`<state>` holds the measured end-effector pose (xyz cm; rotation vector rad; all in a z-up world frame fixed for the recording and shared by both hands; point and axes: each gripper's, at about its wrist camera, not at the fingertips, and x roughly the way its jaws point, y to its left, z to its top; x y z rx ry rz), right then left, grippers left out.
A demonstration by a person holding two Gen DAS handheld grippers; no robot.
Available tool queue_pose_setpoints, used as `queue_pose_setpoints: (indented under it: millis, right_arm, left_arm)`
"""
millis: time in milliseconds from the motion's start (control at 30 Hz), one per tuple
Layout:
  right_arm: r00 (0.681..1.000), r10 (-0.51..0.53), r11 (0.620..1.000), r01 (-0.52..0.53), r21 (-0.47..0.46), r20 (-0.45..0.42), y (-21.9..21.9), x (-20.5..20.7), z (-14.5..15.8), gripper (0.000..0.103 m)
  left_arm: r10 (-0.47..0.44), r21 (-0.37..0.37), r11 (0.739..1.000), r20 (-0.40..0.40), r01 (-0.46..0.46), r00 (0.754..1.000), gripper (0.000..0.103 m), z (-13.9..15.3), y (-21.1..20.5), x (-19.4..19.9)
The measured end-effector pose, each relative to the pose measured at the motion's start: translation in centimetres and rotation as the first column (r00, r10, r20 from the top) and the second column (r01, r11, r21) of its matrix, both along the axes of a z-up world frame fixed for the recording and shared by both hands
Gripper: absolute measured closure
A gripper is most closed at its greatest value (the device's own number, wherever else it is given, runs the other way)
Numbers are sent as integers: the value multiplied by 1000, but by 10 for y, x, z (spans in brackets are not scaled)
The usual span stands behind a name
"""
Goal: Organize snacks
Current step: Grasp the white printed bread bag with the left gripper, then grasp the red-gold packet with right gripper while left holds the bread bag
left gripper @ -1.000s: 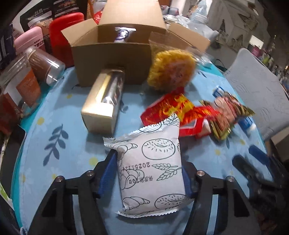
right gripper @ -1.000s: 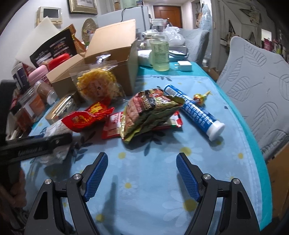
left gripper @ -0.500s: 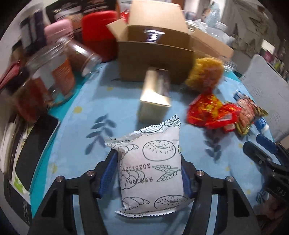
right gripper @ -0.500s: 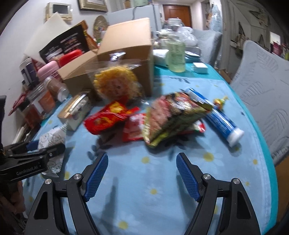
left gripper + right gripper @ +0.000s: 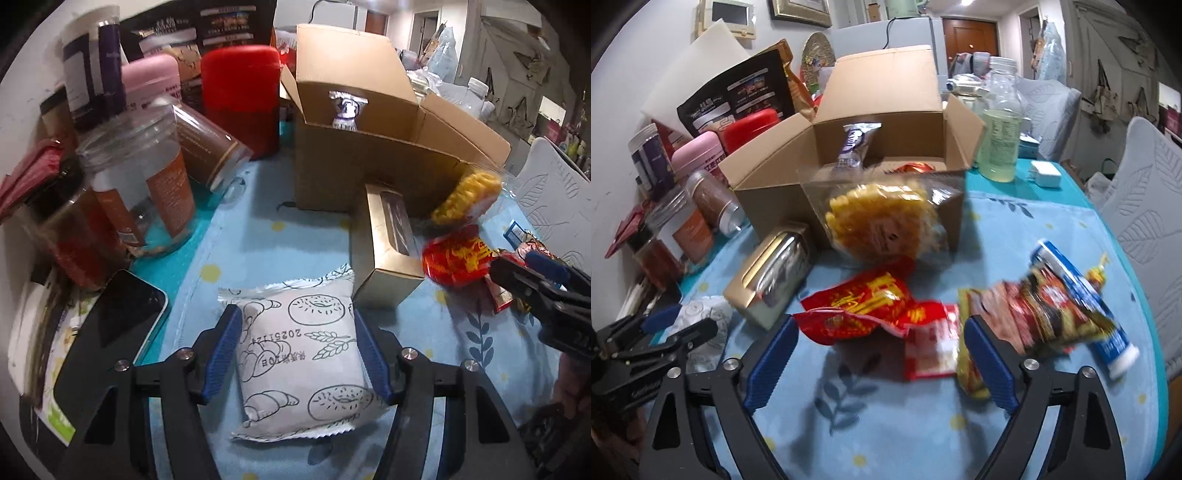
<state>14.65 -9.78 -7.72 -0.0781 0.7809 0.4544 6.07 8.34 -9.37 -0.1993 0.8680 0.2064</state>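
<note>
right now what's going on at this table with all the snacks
A person is sorting snacks into an open cardboard box using two handheld grippers. The left gripper is shut on a white bread packet printed with pastries, held above the blue flowered tablecloth. The right gripper holds nothing; its jaws are opening just short of the red snack packets. One purple-wrapped snack is already in the box.

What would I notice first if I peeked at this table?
Probably the white bread packet, squeezed in the left gripper right up front. Behind it stands the open cardboard box with a yellow snack bag leaning on it. The right gripper is opening over the red packets.
</note>
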Motion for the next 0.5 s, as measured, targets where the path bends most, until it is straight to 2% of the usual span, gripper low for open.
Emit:
queue_pose_setpoints:
  millis: [67, 200, 300, 433, 500]
  right_arm:
    - [1000, 9, 1000, -9, -22, 5, 10, 5, -1, 9]
    - [999, 34, 999, -34, -4, -33, 19, 16, -5, 9]
    - [998, 48, 999, -49, -17, -49, 25, 20, -9, 8]
    - [997, 50, 998, -52, -41, -60, 31, 26, -13, 4]
    - [995, 56, 998, -58, -30, -86, 33, 32, -16, 4]
  left_arm:
    - [-2, -16, 1000, -10, 2, 1000, 41, -4, 3, 1]
    - [-11, -32, 999, -16, 11, 1000, 38, -7, 5, 1]
    - [-17, -34, 999, -81, 14, 997, 33, -16, 4, 8]
    - [-32, 50, 998, -89, 37, 995, 32, -18, -8, 11]
    - [-30, 31, 999, -90, 33, 995, 29, -17, -7, 12]
